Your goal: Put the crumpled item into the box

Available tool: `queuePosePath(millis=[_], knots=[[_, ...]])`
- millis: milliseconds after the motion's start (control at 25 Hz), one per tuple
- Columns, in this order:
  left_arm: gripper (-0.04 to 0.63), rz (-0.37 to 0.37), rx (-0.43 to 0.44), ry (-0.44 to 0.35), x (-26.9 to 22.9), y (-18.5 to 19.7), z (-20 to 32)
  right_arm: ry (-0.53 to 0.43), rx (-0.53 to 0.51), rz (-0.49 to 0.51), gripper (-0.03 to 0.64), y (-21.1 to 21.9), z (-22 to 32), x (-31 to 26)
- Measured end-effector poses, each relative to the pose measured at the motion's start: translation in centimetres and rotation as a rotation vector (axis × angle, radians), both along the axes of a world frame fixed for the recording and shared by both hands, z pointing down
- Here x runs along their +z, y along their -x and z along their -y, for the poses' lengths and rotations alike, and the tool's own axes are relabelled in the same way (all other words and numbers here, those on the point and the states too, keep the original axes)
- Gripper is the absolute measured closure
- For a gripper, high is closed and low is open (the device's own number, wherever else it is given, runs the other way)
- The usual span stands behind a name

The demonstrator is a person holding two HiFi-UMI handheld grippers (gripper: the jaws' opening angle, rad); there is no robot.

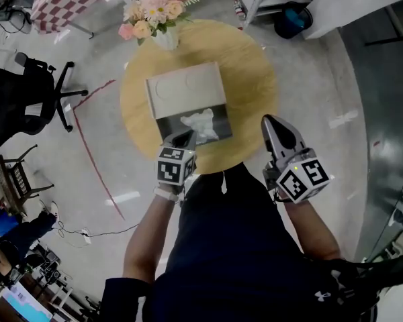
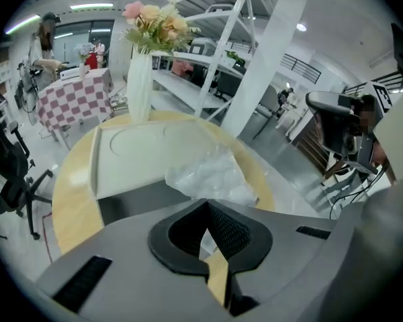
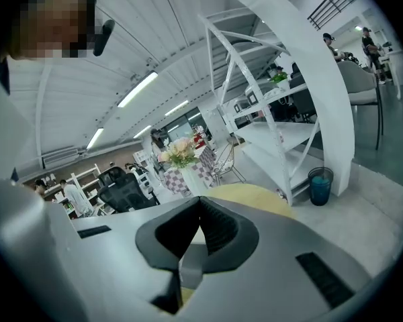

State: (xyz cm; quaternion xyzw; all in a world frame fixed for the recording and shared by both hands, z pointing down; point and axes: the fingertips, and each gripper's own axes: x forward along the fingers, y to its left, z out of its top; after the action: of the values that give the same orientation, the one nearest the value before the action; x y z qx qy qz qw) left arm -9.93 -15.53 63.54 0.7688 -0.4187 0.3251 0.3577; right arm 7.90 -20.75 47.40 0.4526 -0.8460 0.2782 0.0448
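A box stands open on the round wooden table (image 1: pixel 255 79), its white lid (image 1: pixel 186 89) folded back and its dark inside (image 1: pixel 169 126) facing me. The white crumpled item (image 1: pixel 200 124) lies in that dark opening, toward its right side, and bulges above the rim. In the left gripper view the crumpled item (image 2: pixel 211 176) sits just beyond the jaws, in front of the lid (image 2: pixel 154 156). My left gripper (image 1: pixel 183 138) is at the box's near edge, shut and empty (image 2: pixel 207 206). My right gripper (image 1: pixel 270 123) hovers off the table's near right, shut and empty (image 3: pixel 200 203).
A white vase of pink and cream flowers (image 1: pixel 158 12) stands at the table's far edge behind the box. On the floor are a black office chair (image 1: pixel 27 92), a red-checked table (image 1: pixel 67 2), a blue bin (image 1: pixel 292 19) and white shelving (image 3: pixel 269 113).
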Motion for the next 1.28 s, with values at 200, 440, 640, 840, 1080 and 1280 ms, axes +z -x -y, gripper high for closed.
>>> queuePosePath(millis=[200,440,640,840,1080,1280], knots=[[0.58,0.018,0.03,0.064,1.6,-0.2,-0.1,0.01,0.017,-0.011,0.611,-0.4,0.5,0.4],[0.58,0.044,0.039,0.092,3.0,0.2,0.2,0.023,0.03,-0.012,0.611,-0.3,0.8,0.5],[0.58,0.066,0.048,0.126,4.1,0.4,0.1,0.03,0.033,-0.015,0.611,-0.3,0.8,0.7],[0.578,0.071,0.048,0.149,4.8,0.3,0.4,0.03,0.04,-0.008,0.611,-0.5,1.0,0.9],[0.578,0.07,0.048,0.168,5.5,-0.1,0.9,0.034,0.044,-0.012,0.611,-0.8,1.0,1.2],[0.578,0.075,0.04,0.199,6.0,-0.3,0.8,0.045,0.054,-0.007,0.611,-1.0,0.9,1.2]])
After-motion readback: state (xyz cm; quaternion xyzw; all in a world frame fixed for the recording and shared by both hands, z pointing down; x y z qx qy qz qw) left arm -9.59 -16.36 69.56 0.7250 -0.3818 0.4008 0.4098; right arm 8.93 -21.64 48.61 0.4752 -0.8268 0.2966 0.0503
